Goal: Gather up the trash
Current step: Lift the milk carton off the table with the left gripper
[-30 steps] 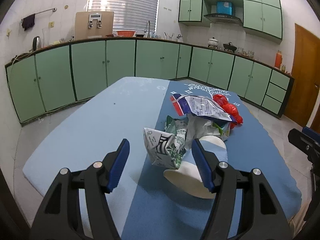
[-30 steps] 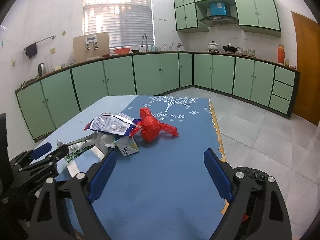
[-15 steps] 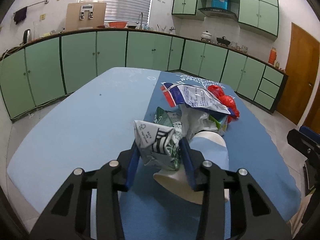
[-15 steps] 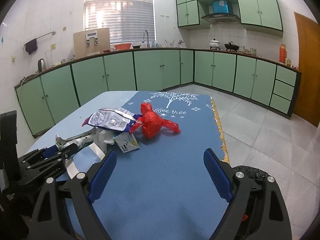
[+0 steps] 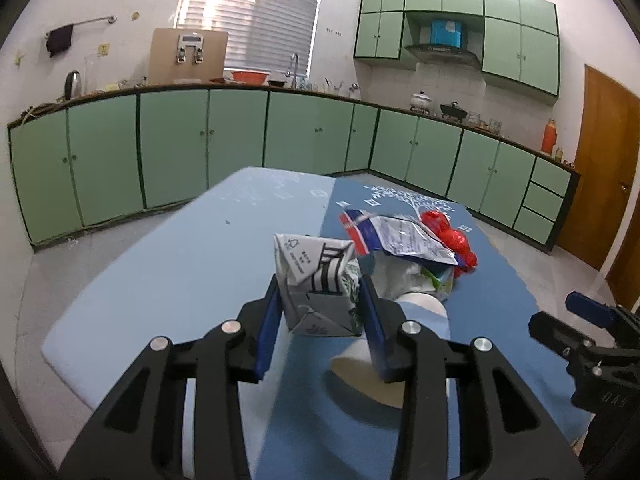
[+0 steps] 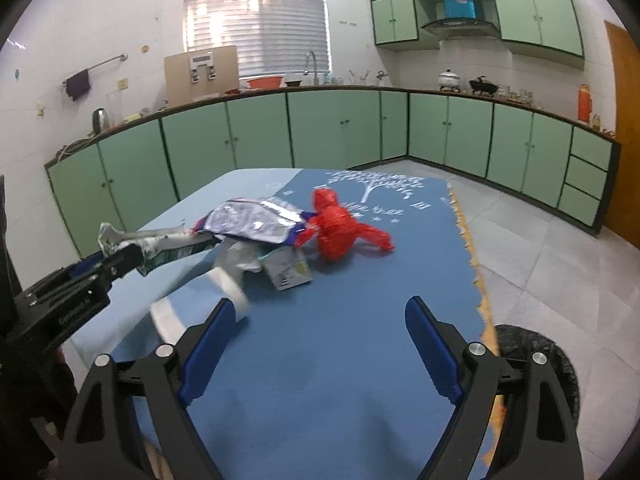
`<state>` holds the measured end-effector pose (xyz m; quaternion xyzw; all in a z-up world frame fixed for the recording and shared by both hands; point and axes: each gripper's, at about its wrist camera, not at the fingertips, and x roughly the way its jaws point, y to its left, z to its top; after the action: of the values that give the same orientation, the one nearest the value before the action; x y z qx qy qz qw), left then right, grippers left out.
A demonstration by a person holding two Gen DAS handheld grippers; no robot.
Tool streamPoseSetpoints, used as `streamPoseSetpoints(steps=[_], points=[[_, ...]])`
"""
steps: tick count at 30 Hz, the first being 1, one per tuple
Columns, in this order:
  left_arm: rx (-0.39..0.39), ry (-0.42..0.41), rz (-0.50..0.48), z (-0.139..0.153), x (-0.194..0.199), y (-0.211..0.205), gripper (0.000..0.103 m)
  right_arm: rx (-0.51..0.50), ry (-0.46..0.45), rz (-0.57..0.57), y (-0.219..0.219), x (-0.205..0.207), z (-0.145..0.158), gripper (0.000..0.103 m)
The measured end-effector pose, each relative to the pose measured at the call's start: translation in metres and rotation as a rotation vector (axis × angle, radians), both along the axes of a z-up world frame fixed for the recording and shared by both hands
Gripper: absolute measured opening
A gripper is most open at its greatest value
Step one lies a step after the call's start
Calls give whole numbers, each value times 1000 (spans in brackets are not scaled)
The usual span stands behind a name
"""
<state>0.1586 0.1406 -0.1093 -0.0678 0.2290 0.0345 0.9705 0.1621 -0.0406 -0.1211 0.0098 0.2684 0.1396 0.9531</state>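
Observation:
My left gripper (image 5: 322,316) is shut on a crumpled white and green carton (image 5: 316,280) and holds it above the blue table (image 5: 168,264); the carton also shows in the right wrist view (image 6: 160,246). A trash pile lies beyond it: a silver and blue snack bag (image 5: 396,236), a red plastic bag (image 5: 452,232), a white paper cup (image 5: 388,356) on its side. My right gripper (image 6: 316,352) is open and empty over the blue mat (image 6: 360,340), with the red bag (image 6: 340,228), the snack bag (image 6: 252,222) and a small carton (image 6: 288,270) ahead.
A black-lined trash bin (image 6: 536,356) stands on the floor by the table's right edge. Green cabinets (image 5: 240,148) run along the back walls. A wooden door (image 5: 600,200) is at the right. My left gripper also shows at the left of the right wrist view (image 6: 80,276).
My left gripper has closed on the carton and lifted it off the table, up and away from the pile. The paper cup has shifted. My right gripper has stayed open.

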Motion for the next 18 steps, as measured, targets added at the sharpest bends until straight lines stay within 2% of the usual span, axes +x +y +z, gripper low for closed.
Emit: streamPoseSetpoints(steps=[5, 11, 18], points=[[2, 4, 34, 4, -8, 15, 36, 24, 12, 57, 25, -7, -5, 83], [16, -4, 67, 6, -16, 25, 36, 31, 14, 105, 60, -16, -19, 76], [26, -1, 78, 3, -18, 32, 36, 4, 0, 97, 78, -20, -27, 71]])
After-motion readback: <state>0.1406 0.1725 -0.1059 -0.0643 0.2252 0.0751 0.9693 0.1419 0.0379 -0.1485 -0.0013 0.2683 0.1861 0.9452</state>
